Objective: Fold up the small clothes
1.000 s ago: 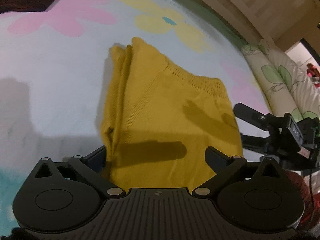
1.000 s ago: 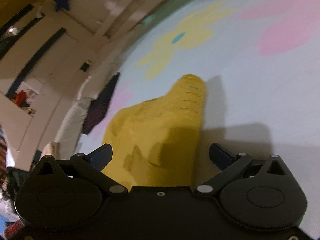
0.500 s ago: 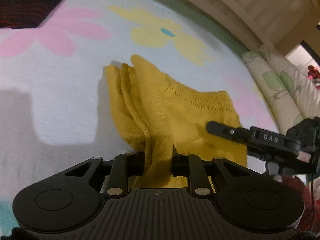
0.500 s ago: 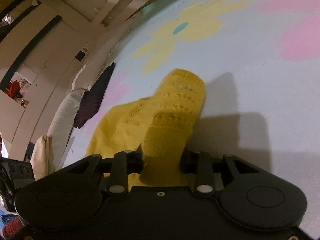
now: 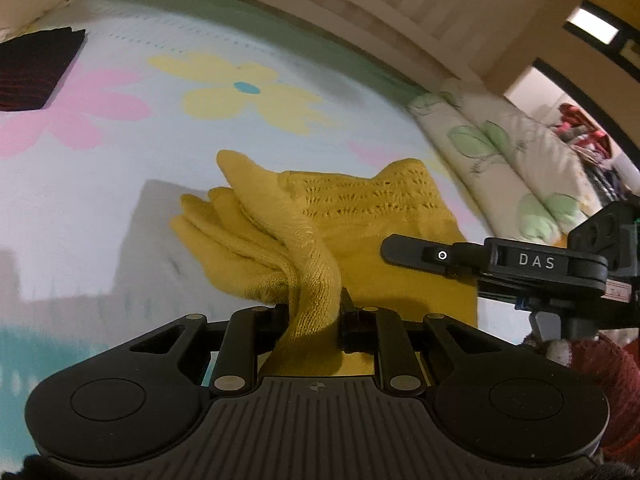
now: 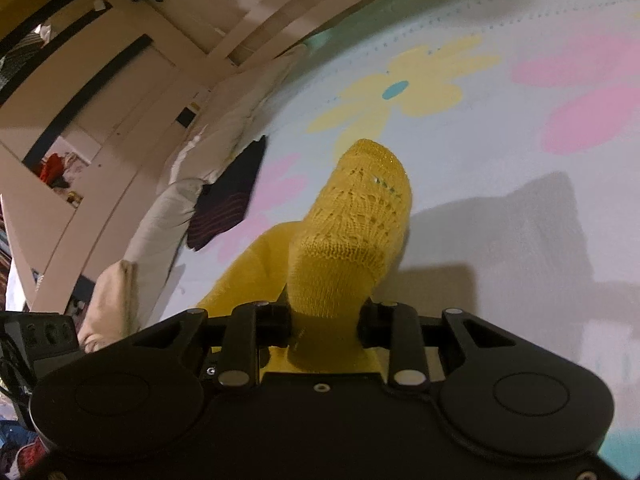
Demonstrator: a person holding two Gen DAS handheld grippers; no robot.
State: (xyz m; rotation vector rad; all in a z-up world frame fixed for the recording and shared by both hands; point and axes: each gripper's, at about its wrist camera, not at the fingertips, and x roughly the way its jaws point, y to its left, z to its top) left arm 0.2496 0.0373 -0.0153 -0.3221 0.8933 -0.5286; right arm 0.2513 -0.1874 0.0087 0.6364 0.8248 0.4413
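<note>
A yellow knit garment (image 5: 360, 208) lies on a pale blue bedspread (image 5: 80, 200) printed with flowers. My left gripper (image 5: 314, 312) is shut on a bunched near corner of it, and the cloth rises in folds from the bed. In the right wrist view my right gripper (image 6: 324, 316) has the other near corner of the garment (image 6: 360, 216) pinched between its pads, its jaws still closing a little. A finger of the right gripper (image 5: 420, 254) reaches in from the right over the cloth. The far part of the garment rests on the bed.
A dark striped folded garment (image 5: 36, 68) lies at the far left of the bed, also seen as the dark cloth (image 6: 228, 204). A leaf-print quilt roll (image 5: 500, 160) runs along the right side. A wooden bed rail (image 5: 360, 8) borders the far edge.
Both grippers went from open around the garment's near edge to shut on it, then rose, pulling the near corners up so the cloth bunches and lifts off the bedspread.
</note>
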